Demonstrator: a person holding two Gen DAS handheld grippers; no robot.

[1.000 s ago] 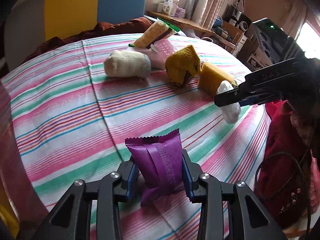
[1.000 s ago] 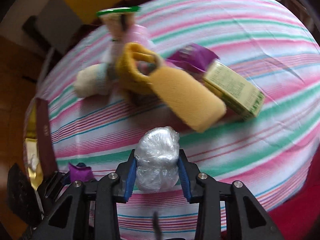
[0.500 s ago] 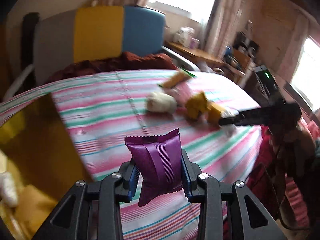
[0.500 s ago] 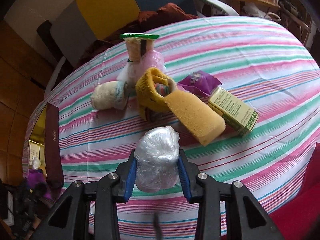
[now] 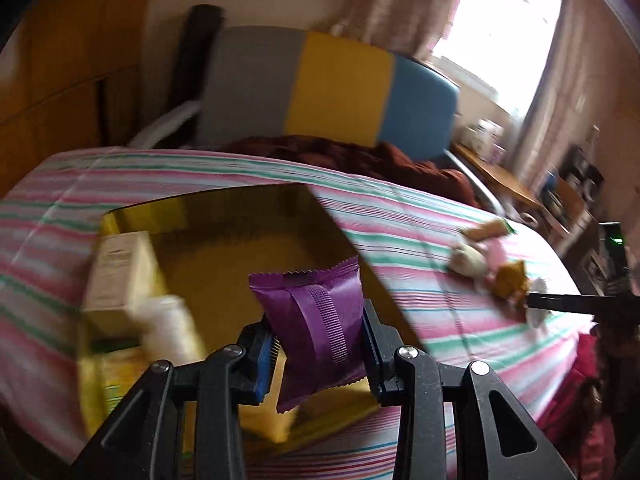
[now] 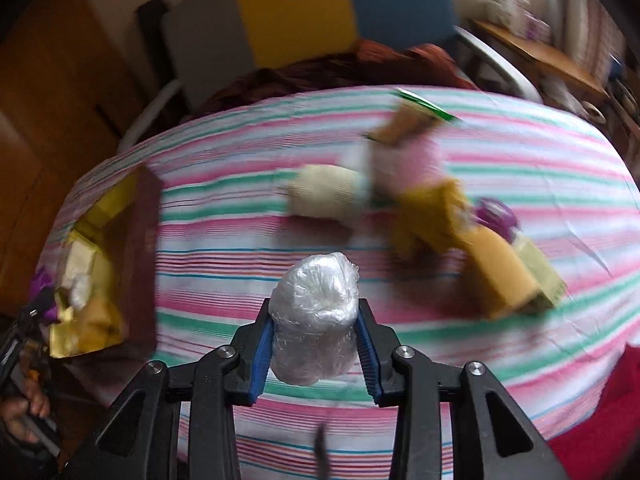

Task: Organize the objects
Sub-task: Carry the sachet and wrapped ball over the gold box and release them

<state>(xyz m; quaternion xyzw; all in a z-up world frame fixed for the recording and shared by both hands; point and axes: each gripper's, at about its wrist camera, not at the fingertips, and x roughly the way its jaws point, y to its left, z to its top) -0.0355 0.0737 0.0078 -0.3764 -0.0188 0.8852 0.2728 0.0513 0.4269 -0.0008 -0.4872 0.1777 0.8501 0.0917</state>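
My left claw (image 5: pixel 320 344) pinches the purple packet (image 5: pixel 314 322) just above the gold box (image 5: pixel 224 248), straight ahead and below. My right claw (image 6: pixel 316 344), clamping the plastic ball (image 6: pixel 314 316), has the box (image 6: pixel 100 280) far left.

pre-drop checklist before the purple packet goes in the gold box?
1. Left hand-held gripper shut on the purple packet: ok.
2. Packet above the open gold box: ok, box interior lies right behind it.
3. Free room in the box: cannot tell; a pale carton and a white bottle fill its left side, picture blurred.
4. Right hand-held gripper shut on the plastic-wrapped ball: ok.
5. Right hand-held gripper away from the box: ok, over the striped tablecloth.
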